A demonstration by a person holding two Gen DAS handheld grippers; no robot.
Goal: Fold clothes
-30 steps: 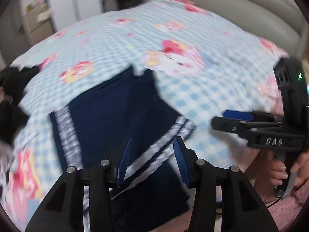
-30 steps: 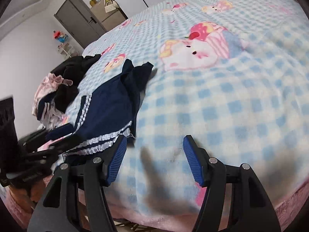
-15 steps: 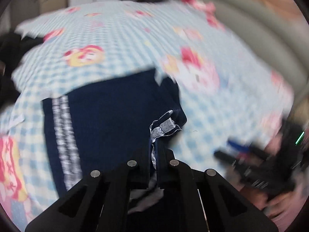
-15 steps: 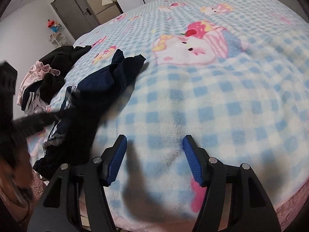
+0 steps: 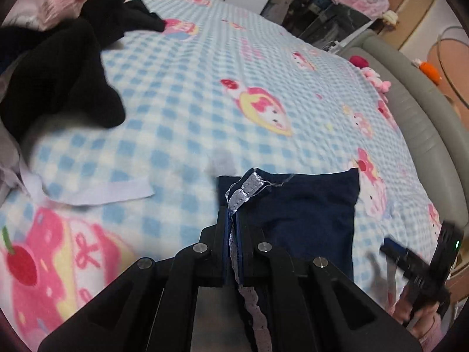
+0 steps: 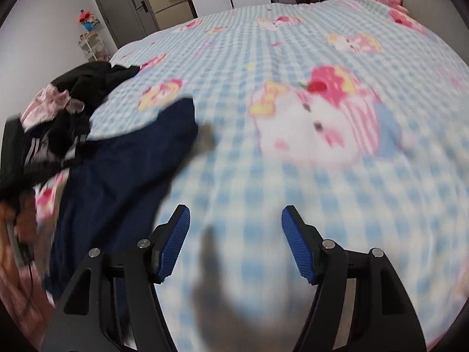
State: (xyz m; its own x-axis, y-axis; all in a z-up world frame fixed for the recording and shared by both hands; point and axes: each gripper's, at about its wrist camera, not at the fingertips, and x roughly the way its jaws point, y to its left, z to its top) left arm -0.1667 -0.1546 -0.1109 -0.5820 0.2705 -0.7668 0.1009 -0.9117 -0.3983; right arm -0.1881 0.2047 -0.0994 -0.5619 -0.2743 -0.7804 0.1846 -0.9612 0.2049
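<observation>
Navy garment (image 5: 304, 214) pinched in left gripper (image 5: 232, 234); right gripper (image 6: 236, 243) clear.

A fuzzy, matt fleece blanket (image 5: 205, 94), checked blue and white, covers the bed. On it lies smooth navy cloth, a garment (image 5: 307, 205) edged in silvery lace trim (image 5: 249, 186). Ribbed blue pads (image 6: 176, 240) line matt black plastic fingers with shiny metal pins.

the navy garment (image 5: 307, 214) runs under the left gripper (image 5: 232, 234) and off the bottom edge, its lower part hidden. the right gripper (image 5: 416, 270) is blurred at the frame's right edge. the clothes pile (image 6: 58, 117) is cut off at left, its pieces indistinguishable.
</observation>
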